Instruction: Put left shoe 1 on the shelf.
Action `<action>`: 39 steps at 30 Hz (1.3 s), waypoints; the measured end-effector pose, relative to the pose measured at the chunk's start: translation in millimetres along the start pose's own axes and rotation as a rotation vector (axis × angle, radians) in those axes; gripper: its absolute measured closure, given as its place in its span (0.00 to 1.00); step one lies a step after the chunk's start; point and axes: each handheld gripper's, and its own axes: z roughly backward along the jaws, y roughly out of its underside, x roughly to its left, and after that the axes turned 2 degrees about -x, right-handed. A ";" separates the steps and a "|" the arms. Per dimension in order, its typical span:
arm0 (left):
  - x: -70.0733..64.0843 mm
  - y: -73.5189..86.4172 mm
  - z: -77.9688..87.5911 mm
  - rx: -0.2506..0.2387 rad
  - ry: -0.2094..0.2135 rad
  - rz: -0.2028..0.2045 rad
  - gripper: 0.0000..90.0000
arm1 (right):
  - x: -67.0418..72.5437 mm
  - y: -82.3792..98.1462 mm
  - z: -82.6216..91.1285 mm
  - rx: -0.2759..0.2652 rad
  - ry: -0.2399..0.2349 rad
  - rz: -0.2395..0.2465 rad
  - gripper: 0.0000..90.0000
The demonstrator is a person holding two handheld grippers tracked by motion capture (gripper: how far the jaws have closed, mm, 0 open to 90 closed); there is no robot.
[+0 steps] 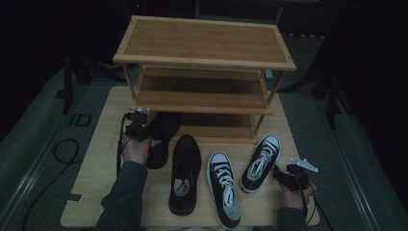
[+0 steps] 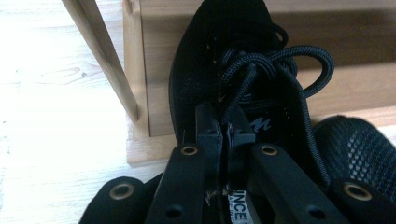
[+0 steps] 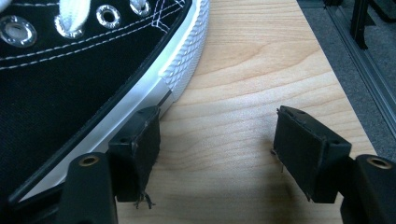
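High view: left gripper [image 1: 143,126] sits at the bottom-left of the wooden shoe rack [image 1: 204,48], clamped on a black shoe [image 1: 161,139] whose toe pokes into the rack's lowest level. A second black shoe [image 1: 185,175] lies just right of it on the table [image 1: 96,163]. Two black-and-white sneakers [image 1: 223,190] [image 1: 261,163] lie further right. Right gripper [image 1: 284,175] rests near the right sneaker's heel.

Left gripper view: jaws pressed together, pinching the black shoe's [image 2: 219,70] tongue or collar by the laces [image 2: 280,60]; the rack post [image 2: 105,60] stands to the left.

Right gripper view: jaws wide apart, holding nothing; left pad touches the sneaker's [image 3: 84,70] white sole edge, table [image 3: 243,93] between the pads.
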 end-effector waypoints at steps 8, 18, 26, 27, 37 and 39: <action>0.1 0.8 1.5 -0.026 0.035 -0.051 0.79 | 0.0 0.0 0.0 0.000 0.000 0.000 0.35; 6.3 6.2 46.6 -0.123 0.127 -0.122 0.68 | 0.0 0.0 0.0 0.000 0.000 0.000 0.35; 8.8 37.7 81.6 -0.187 0.201 -0.132 0.82 | 0.0 0.0 0.0 0.000 0.000 0.000 0.35; 7.0 42.9 83.6 -0.187 0.200 -0.142 0.87 | 0.0 0.0 0.0 0.000 0.000 0.001 0.35; -6.9 75.9 94.0 -0.145 0.217 -0.230 1.00 | 0.0 0.0 0.0 0.000 0.000 0.001 0.35; -10.7 79.6 93.3 -0.137 0.221 -0.240 1.00 | 0.0 0.0 0.0 0.000 0.001 0.000 0.35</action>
